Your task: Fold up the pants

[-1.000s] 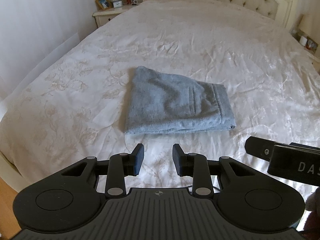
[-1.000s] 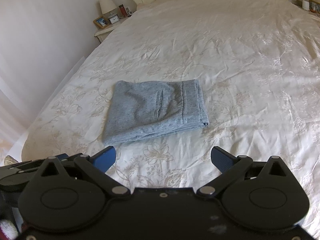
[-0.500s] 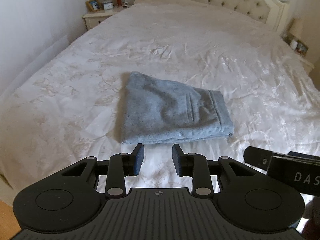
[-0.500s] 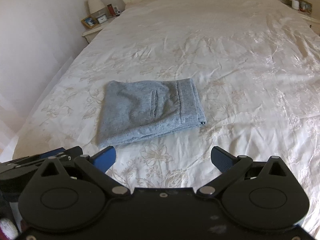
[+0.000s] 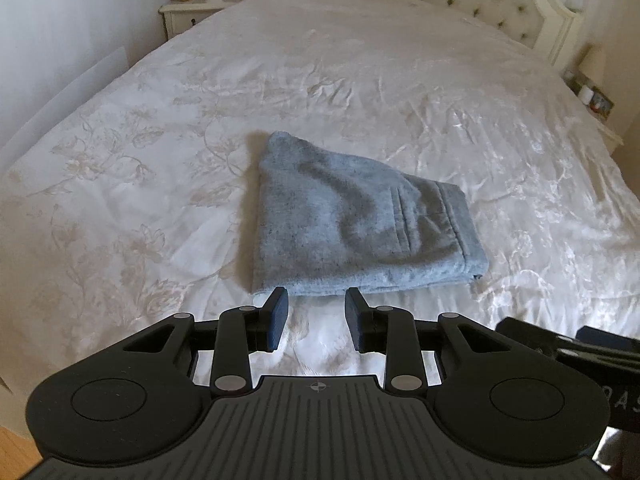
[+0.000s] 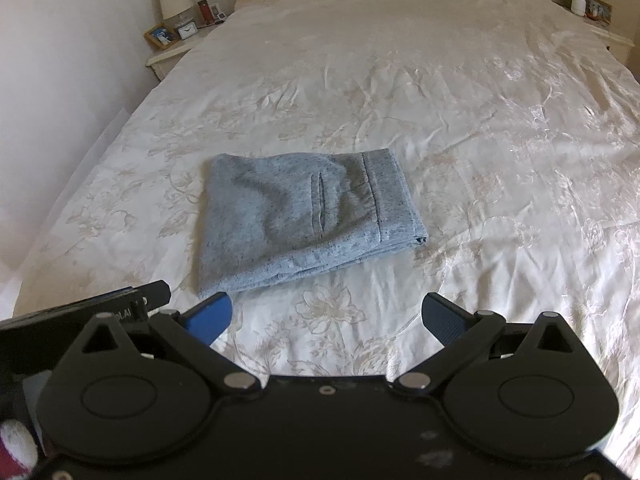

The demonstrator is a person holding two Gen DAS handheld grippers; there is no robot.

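From the left wrist cam, my left gripper [image 5: 313,300] sits part-spread, pinching nothing. The one folded grey fleece pants bundle [image 5: 356,224] lies at 12 o'clock, just past the tips, long axis running 9 to 3 on the white floral bedspread [image 5: 120,184].

Right wrist cam: right gripper [image 6: 326,312] spread wide, empty, pants [image 6: 296,224] at 11 o'clock. I'd say left is nearer.

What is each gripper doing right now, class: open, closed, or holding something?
Left gripper: open, narrow gap, fingers empty, just short of the folded grey pants.
Right gripper: open wide, holding nothing.
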